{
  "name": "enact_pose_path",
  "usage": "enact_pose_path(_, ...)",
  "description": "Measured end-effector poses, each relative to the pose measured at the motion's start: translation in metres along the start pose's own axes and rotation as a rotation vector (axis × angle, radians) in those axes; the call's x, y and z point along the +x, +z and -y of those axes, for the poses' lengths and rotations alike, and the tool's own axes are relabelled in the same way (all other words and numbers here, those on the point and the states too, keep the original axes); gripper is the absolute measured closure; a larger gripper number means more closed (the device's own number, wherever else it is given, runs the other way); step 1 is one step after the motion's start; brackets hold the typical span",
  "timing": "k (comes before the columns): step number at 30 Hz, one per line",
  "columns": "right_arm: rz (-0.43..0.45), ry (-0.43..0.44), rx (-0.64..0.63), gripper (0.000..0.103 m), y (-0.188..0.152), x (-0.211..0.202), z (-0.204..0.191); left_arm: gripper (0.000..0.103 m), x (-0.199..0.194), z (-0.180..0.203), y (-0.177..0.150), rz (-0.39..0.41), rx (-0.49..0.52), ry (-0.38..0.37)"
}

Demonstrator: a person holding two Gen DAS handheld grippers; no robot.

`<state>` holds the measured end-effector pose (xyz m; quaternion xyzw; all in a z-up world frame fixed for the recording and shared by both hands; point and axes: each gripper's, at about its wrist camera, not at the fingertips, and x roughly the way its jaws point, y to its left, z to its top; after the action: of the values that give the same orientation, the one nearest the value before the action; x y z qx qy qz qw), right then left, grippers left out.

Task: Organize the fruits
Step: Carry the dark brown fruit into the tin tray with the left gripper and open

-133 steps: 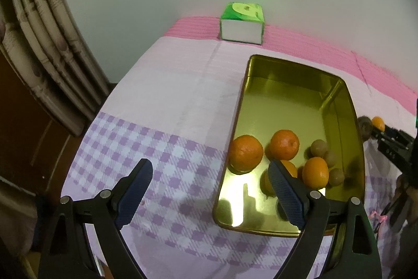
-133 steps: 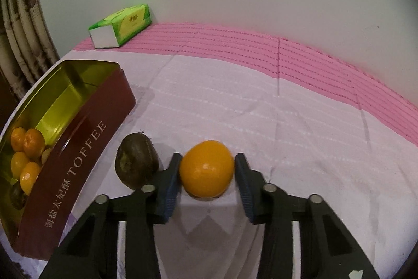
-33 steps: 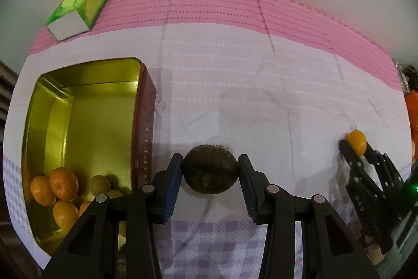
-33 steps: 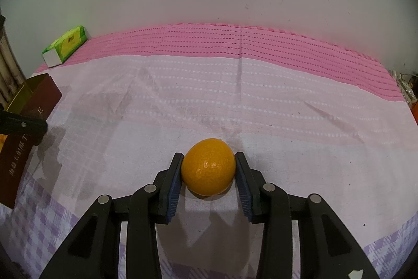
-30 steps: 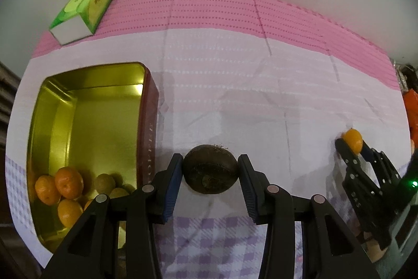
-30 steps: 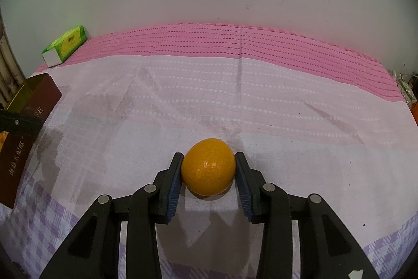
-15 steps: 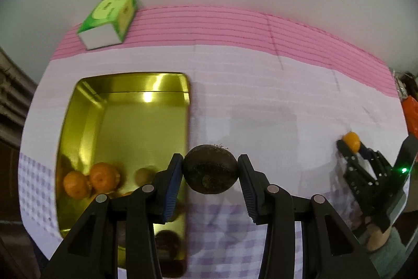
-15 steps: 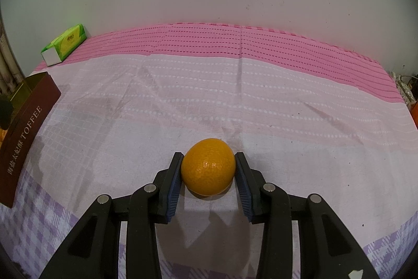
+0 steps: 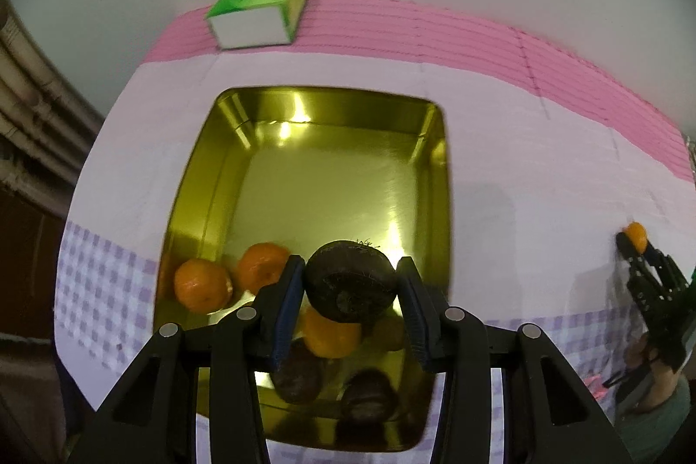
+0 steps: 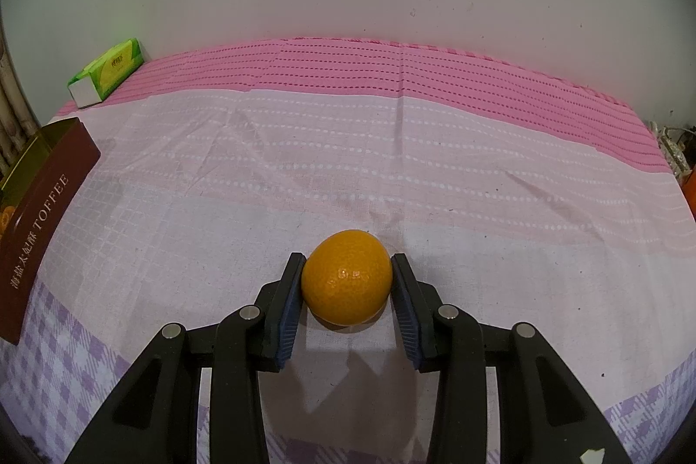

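Observation:
My left gripper (image 9: 350,285) is shut on a dark brown round fruit (image 9: 350,281) and holds it in the air over the near end of the gold toffee tin (image 9: 322,103). Several oranges (image 9: 202,285) and dark fruits (image 9: 300,375) lie in that end of the tin. My right gripper (image 10: 346,281) is shut on an orange (image 10: 346,277) just above the pink cloth. That gripper also shows at the right edge of the left wrist view (image 9: 639,251). The tin's brown side (image 10: 39,229) stands at the left of the right wrist view.
A green tissue box (image 9: 261,5) sits by the wall beyond the tin, and shows in the right wrist view (image 10: 106,72) at the far left. A pink and checked cloth (image 10: 391,168) covers the table. A person's hand and sleeve (image 9: 657,403) are at the lower right.
My left gripper has carried the dark fruit leftward from the cloth to above the tin. The right gripper and its orange have stayed still.

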<state>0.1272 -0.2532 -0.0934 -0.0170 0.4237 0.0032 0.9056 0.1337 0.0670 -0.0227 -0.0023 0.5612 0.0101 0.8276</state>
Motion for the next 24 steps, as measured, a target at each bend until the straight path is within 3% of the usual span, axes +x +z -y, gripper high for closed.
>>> enact_pose_path(9, 0.000, -0.002, -0.002, 0.066, 0.000, 0.000, 0.000, 0.059, 0.008, -0.023, -0.014, -0.023, -0.021, 0.037)
enact_pose_path(24, 0.000, -0.004, -0.006, 0.066, 0.000, 0.001, -0.001, 0.059, 0.021, -0.035, -0.017, -0.045, -0.043, 0.025)
